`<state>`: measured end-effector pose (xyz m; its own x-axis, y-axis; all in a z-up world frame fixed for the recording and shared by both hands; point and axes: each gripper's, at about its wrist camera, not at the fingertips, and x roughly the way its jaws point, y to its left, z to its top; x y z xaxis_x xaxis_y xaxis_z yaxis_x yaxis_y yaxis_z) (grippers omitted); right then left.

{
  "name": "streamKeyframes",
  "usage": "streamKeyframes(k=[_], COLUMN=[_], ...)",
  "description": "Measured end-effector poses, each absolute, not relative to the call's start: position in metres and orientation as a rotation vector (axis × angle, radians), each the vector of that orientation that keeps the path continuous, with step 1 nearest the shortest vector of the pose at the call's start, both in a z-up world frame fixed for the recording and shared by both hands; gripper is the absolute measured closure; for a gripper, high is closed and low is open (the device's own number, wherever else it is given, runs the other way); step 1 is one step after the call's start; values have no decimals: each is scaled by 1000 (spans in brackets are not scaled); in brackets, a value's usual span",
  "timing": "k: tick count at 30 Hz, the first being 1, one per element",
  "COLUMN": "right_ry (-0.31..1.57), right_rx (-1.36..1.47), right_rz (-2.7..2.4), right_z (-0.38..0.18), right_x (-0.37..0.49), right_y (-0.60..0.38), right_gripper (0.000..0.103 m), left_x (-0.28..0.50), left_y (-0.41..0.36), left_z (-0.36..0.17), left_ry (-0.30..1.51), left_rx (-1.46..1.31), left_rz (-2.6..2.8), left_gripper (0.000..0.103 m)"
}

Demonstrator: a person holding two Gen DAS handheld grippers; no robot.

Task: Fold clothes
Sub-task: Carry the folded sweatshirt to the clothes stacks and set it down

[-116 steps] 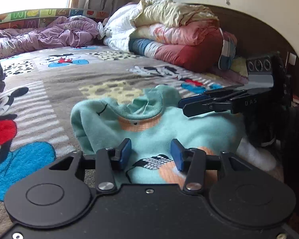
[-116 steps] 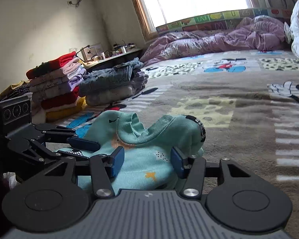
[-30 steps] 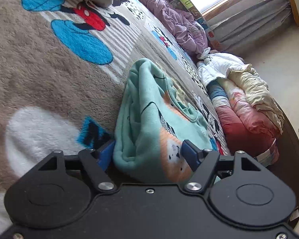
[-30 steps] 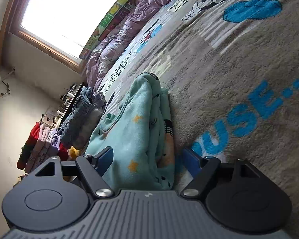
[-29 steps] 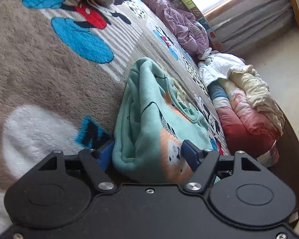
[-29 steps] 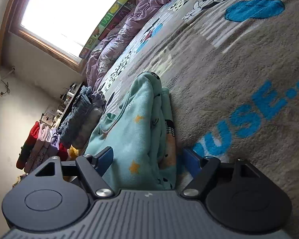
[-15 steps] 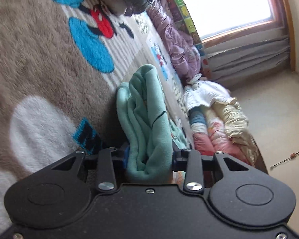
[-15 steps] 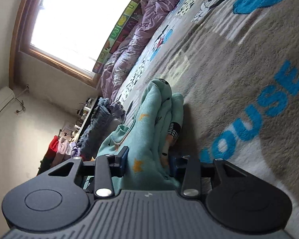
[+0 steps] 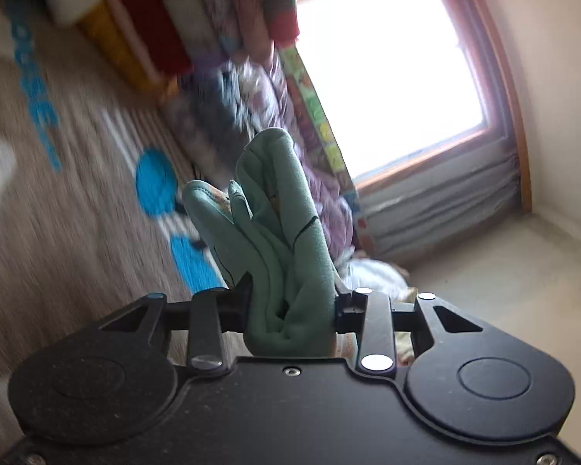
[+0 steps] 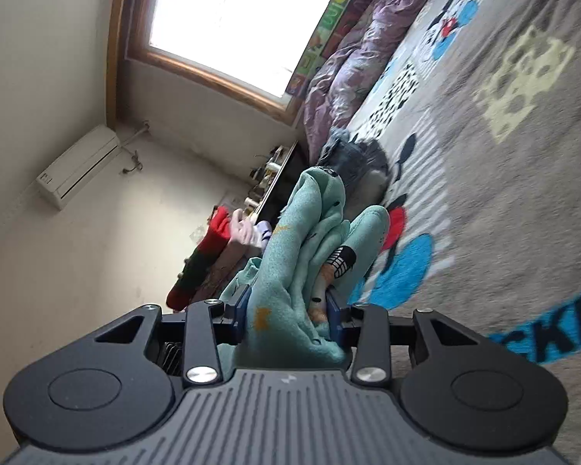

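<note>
The folded mint-green sweatshirt [image 9: 279,209] with orange and black prints is lifted off the patterned bed blanket [image 10: 503,178]. My left gripper [image 9: 292,308] is shut on one end of the bundle, which stands up between its fingers. In the right wrist view the same sweatshirt [image 10: 306,248] is pinched by my right gripper [image 10: 286,312], shut on its other end, with folds sticking out above the blue pads. Both views are tilted steeply.
A stack of folded clothes [image 9: 166,27] in red, yellow and white lies ahead on the left, also visible as a stack of folded clothes [image 10: 209,255] beside a dark shelf. Folded jeans [image 10: 356,159] and a purple quilt [image 10: 352,66] lie under the bright window [image 9: 387,66].
Both grippers, shut on the sweatshirt half a second ago, have lifted it and swung it toward the stack of folded clothes. The left view is motion-blurred.
</note>
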<state>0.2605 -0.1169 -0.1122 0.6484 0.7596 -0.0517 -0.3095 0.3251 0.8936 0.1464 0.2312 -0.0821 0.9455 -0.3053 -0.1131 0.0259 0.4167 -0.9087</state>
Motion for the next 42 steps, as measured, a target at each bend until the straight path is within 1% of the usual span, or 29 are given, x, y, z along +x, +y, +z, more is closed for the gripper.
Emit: streamKeyframes(k=[6,11,13,14,15,16,17,18,20,22,23,27,32,34,36,40,42], right_ry=[540,557,593,636,689,754,800,793,750,723,725,728,747,761,774,802,804], right_rx=[952,924,905,895,877,851,834,848,880,904,915,863,847,802,749,676,658], right_rz=[873,951,944,919,866,781,715,701,729,752,755,740,723,705,685,643,621], right_z=[-93,-95,-106,-117,-130,-149,-165,-176,-184,-188,-190,-186,-186,-179,-172,-160,-153], right_x=[292,324,341,350,360,369,375,376,369,365,367,365,371,368,362,346,335], right_y=[-45,3,19,28,35,41,43,40,35,31,30,33,37,38,37,25,17], right_gripper=[63,63,63,60,53,53,56,61,61,62,63,64,65,63,57,51,48], left_x=[148,163,174,182,191,199,202,201,205,210,212,218,221,215,206,189,179], left_y=[283,317,329,334,338,341,343,343,339,337,335,329,328,328,330,332,332], left_z=[-77,-95,-111,-122,-135,-148,-156,-155,-149,-150,-149,-149,-150,-149,-149,-148,-147], left_ry=[154,90,108,154,227,309,347,329,322,341,345,364,360,360,359,356,356], left_rx=[-1134,-1158,-1178,-1163,-1148,-1148,-1146,-1146,-1121,-1091,-1076,-1010,-976,-978,-990,-1013,-1023], left_rz=[-142,-96,-51,11,92,169,212,201,173,180,185,210,192,183,172,151,141], left_gripper=[68,68,67,56,45,47,57,50,41,41,42,44,43,42,41,40,36])
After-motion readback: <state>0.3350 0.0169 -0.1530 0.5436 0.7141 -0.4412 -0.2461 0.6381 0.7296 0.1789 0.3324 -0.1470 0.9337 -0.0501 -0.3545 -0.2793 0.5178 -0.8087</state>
